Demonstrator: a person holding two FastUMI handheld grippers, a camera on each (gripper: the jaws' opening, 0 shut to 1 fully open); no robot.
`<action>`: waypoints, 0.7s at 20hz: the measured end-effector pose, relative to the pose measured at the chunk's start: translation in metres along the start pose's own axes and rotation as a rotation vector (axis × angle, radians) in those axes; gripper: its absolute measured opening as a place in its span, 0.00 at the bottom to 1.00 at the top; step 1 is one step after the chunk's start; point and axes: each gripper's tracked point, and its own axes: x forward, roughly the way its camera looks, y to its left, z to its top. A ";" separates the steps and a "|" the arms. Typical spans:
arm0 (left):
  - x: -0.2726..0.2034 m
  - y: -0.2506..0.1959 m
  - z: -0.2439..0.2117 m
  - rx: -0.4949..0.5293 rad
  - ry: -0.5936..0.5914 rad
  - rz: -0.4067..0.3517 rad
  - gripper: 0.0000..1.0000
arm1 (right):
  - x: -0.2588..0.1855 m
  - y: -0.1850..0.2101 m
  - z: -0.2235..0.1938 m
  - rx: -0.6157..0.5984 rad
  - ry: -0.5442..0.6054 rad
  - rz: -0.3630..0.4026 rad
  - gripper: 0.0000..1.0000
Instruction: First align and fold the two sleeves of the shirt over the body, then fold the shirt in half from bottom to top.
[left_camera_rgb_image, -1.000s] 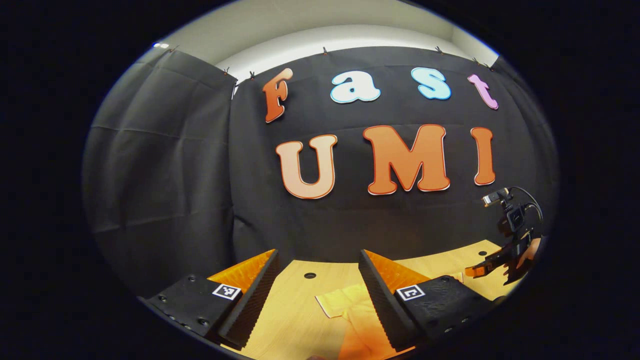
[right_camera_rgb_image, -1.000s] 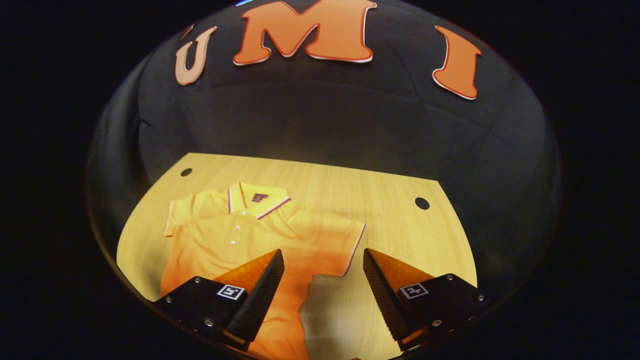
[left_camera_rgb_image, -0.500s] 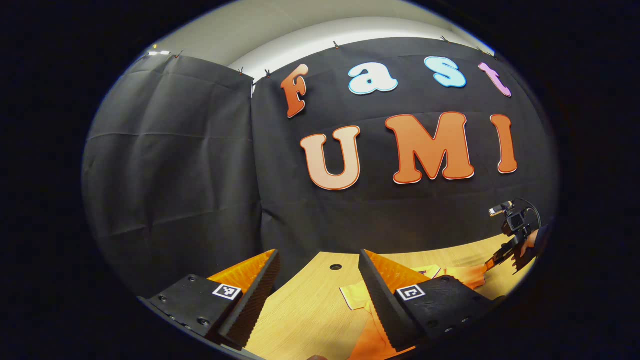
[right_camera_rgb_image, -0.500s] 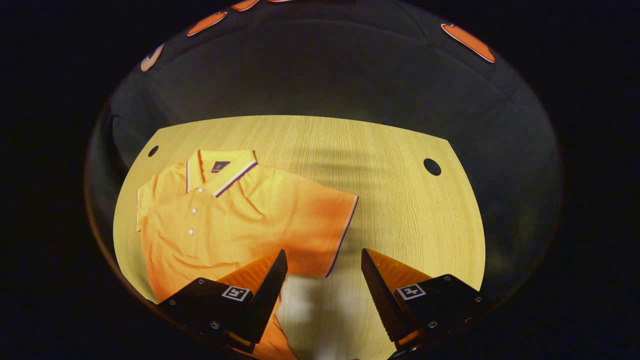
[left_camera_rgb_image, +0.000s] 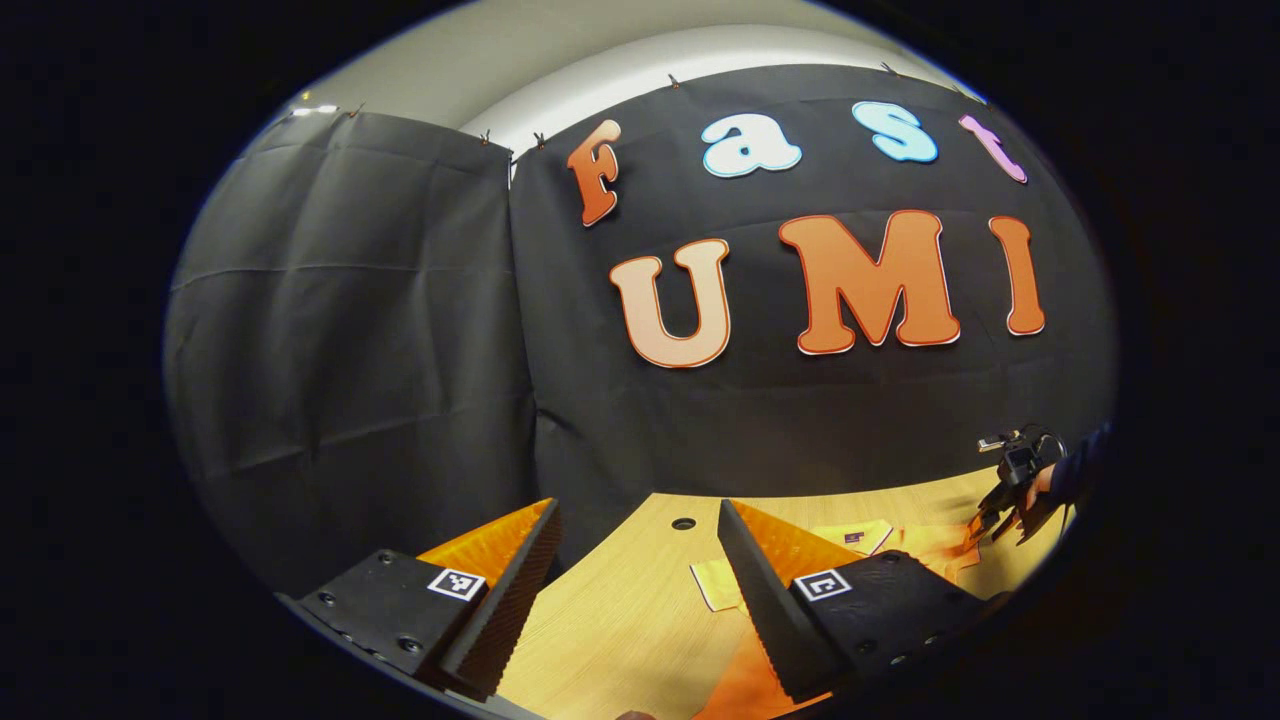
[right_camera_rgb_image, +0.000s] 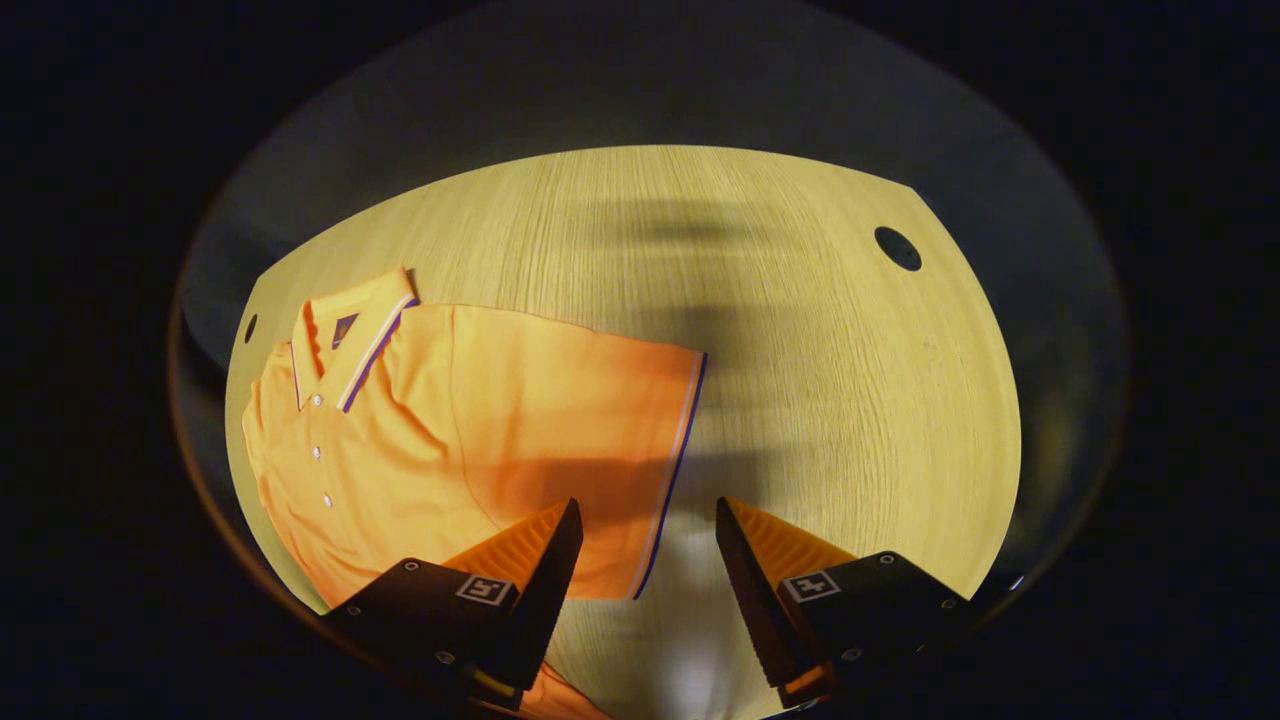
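Note:
An orange polo shirt (right_camera_rgb_image: 450, 430) lies flat on the wooden table (right_camera_rgb_image: 820, 380), collar toward the left in the right gripper view. Its sleeve (right_camera_rgb_image: 620, 440) with a striped cuff spreads out toward my right gripper (right_camera_rgb_image: 640, 545), which hangs open just above the cuff's edge, nothing between its fingers. In the left gripper view my left gripper (left_camera_rgb_image: 635, 560) stands open above the table's near left part, with the shirt's other sleeve (left_camera_rgb_image: 720, 585) beyond its right finger (left_camera_rgb_image: 760, 580). The right gripper (left_camera_rgb_image: 990, 520), held by a hand, shows far right over the shirt (left_camera_rgb_image: 900, 540).
Black cloth walls close the booth behind and to the left (left_camera_rgb_image: 350, 350). The table has a round hole (right_camera_rgb_image: 897, 248) at its far right corner and another (left_camera_rgb_image: 684, 523) at the far left. Bare wood lies right of the shirt.
The right gripper has tipped downward and come closer over the sleeve's cuff, so the shirt looks larger. The left gripper has shifted slightly; both stay open.

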 end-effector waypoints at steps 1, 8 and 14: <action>0.000 0.003 -0.005 -0.005 0.011 0.007 0.96 | 0.000 0.002 -0.001 0.007 0.022 0.012 0.83; -0.001 0.006 -0.018 -0.023 0.048 0.030 0.99 | 0.002 0.005 0.010 -0.015 -0.018 0.036 0.30; -0.010 0.003 -0.017 -0.006 0.051 0.028 1.00 | -0.009 0.028 0.027 0.102 -0.079 0.205 0.01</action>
